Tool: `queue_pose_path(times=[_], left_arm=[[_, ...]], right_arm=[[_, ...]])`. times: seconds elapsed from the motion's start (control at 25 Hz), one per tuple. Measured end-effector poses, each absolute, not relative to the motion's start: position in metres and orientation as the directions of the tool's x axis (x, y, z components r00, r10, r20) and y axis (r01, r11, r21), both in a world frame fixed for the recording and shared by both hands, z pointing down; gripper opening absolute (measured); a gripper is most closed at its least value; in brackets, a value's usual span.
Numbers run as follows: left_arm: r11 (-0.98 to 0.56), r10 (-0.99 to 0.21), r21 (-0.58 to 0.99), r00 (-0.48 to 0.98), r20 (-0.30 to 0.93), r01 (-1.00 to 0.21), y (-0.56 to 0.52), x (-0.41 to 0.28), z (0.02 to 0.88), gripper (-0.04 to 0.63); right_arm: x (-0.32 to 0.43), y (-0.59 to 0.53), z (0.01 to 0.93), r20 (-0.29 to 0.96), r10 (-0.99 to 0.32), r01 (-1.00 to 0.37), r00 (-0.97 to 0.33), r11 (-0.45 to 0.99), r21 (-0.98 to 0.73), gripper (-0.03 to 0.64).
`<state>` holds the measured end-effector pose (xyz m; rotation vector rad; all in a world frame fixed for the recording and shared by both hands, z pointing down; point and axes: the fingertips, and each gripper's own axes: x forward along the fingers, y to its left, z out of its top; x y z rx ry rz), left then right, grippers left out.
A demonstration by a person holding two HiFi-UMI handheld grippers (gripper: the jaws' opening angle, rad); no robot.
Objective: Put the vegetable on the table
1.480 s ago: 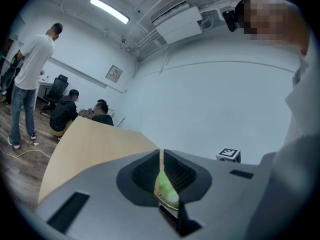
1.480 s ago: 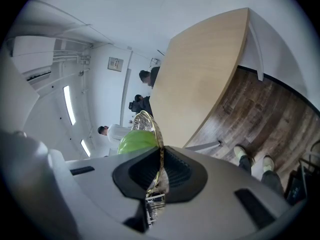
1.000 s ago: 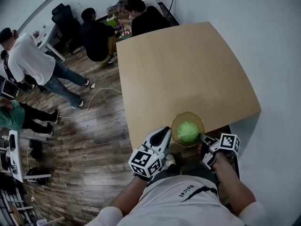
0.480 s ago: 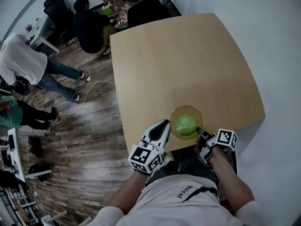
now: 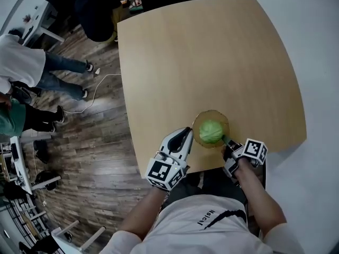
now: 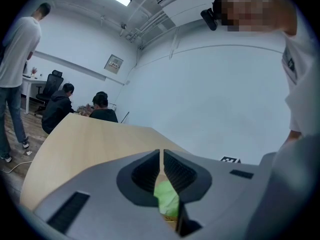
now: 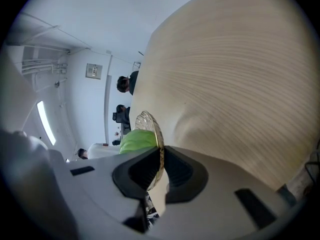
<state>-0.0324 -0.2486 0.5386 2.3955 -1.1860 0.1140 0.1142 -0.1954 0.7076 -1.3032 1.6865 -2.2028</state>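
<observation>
A green cabbage lies in a clear glass plate over the near edge of the light wooden table. My right gripper is shut on the plate's near right rim. In the right gripper view the plate runs edge-on between the jaws, with the cabbage to its left. My left gripper sits just left of the plate, shut and holding nothing. The left gripper view shows a sliver of cabbage past its closed jaws.
Several people sit at the table's far left corner, and others stand on the wood floor at left. A white cable lies on that floor. A pale wall borders the table's right side.
The plate with the cabbage has moved slightly farther in over the table from its near edge, both grippers going with it. The view has tilted down.
</observation>
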Motion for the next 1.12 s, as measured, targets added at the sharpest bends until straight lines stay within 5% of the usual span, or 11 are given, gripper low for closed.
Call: queue_pose_path(times=[1.12], left_arm=[[-0.449,-0.743,0.376,0.572,0.346,-0.811,-0.294,-0.024,0.605,0.028]], right_arm=[[0.099,-0.256,0.787,0.644,-0.47,-0.438,-0.603,-0.48,-0.76,0.035]])
